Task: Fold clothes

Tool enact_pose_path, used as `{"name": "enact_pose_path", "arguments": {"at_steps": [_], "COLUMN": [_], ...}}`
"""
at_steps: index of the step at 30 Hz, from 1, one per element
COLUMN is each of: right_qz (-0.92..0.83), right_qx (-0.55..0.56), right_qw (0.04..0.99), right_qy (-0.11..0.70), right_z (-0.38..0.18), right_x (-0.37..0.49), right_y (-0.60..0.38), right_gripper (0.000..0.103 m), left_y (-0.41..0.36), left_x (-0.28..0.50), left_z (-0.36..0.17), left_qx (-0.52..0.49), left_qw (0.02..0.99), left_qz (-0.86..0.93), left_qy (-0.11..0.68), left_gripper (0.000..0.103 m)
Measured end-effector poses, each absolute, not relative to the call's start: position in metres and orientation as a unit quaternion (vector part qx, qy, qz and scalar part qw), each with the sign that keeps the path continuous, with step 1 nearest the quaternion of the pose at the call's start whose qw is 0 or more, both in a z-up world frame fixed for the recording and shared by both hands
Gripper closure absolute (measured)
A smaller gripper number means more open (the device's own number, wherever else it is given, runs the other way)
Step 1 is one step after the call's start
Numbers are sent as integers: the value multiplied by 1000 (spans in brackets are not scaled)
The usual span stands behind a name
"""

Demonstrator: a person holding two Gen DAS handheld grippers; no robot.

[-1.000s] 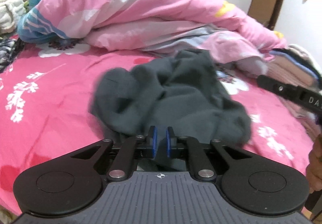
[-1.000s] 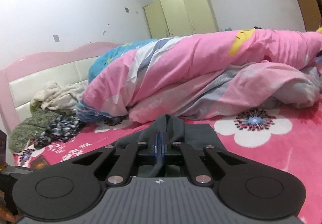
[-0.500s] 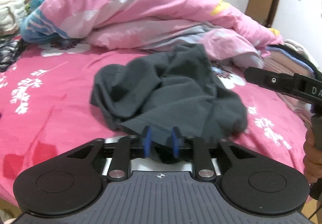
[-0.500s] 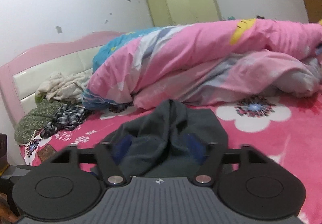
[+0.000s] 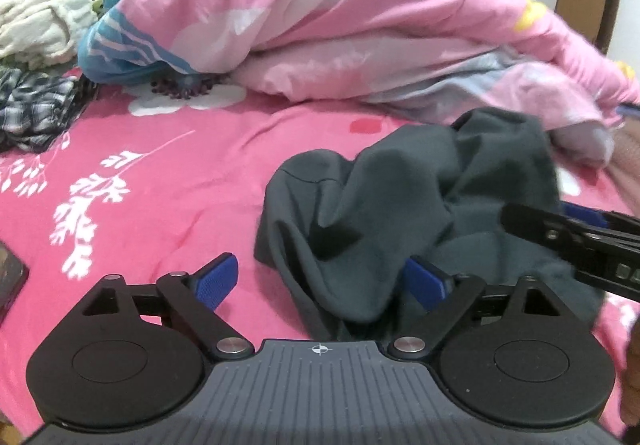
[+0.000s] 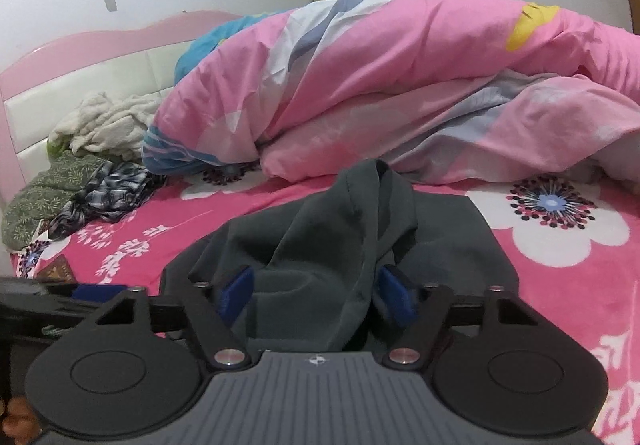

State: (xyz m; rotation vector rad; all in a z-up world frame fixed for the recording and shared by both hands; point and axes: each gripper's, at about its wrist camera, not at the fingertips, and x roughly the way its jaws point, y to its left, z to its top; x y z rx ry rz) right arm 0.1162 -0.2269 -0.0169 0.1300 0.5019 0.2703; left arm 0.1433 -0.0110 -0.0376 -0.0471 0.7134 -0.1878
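2 claws low over garment [image 5: 400, 213]: left claw [image 5: 326, 285] opening, right claw [image 6: 316, 293] closing.

Open pink floral bedsheet [image 5: 168, 181] is found from 8 to 11 o'clock of the crumpled dark grey garment [image 5: 400, 213], and again at 3 o'clock in the right wrist view. Passage at 12 o'clock is blocked by the heaped pink, white and blue duvet [image 5: 360, 25]. At 10 o'clock the route is bounded by a black-and-white checked cloth [image 5: 36, 109] and a cream fleece bundle [image 5: 36, 25]. A dark flat object [image 5: 10, 277] lies at the 9 o'clock edge.
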Motion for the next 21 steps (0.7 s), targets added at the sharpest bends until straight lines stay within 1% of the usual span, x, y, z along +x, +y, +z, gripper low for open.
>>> {"name": "enact_pose_path", "arguments": {"at_steps": [2,3,4,5,6,8,10,11,13,15,17,21], "right_qz": [135,136,136,136,136,129,122,117,109,100,87,49], "right_qx": [66,67,69,72,79,91,104,112,128,143,156,173], "right_qw": [958,958,958,958,958,962,965,966,969,970,973,976], "right_qy": [246,245,244,243,240,224,208,200,184,167,149,120], "right_z": [-18,-19,-19,-19,-18,-15,-11,-9,-4,3,9,18], "right_x": [121,122,123,123,122,118,112,109,102,94,84,60], "right_y": [-229,-230,-231,-233,-237,-245,-255,-261,-273,-285,-299,-328], "right_gripper": [59,75,90,96,100,102,103,103,103,103,103,103], "left_y": [-14,-15,-16,-16,-15,-12,-10,-9,-10,-10,-10,-7], "left_x": [150,153,156,157,158,158,157,157,158,159,159,158], "left_z": [-43,-46,-49,-51,-54,-57,-58,-58,-58,-59,-59,-59], "left_qx": [-21,-20,-19,-23,-28,-39,-48,-48,-50,-53,-51,-59], "left_qw": [929,927,926,925,923,922,923,923,923,923,922,923], "left_qz": [-94,-95,-96,-95,-94,-94,-91,-90,-92,-94,-95,-94], "left_qy": [357,361,365,368,371,373,370,370,370,370,372,369], "left_gripper": [15,20,21,24,26,29,37,43,48,57,60,60]}}
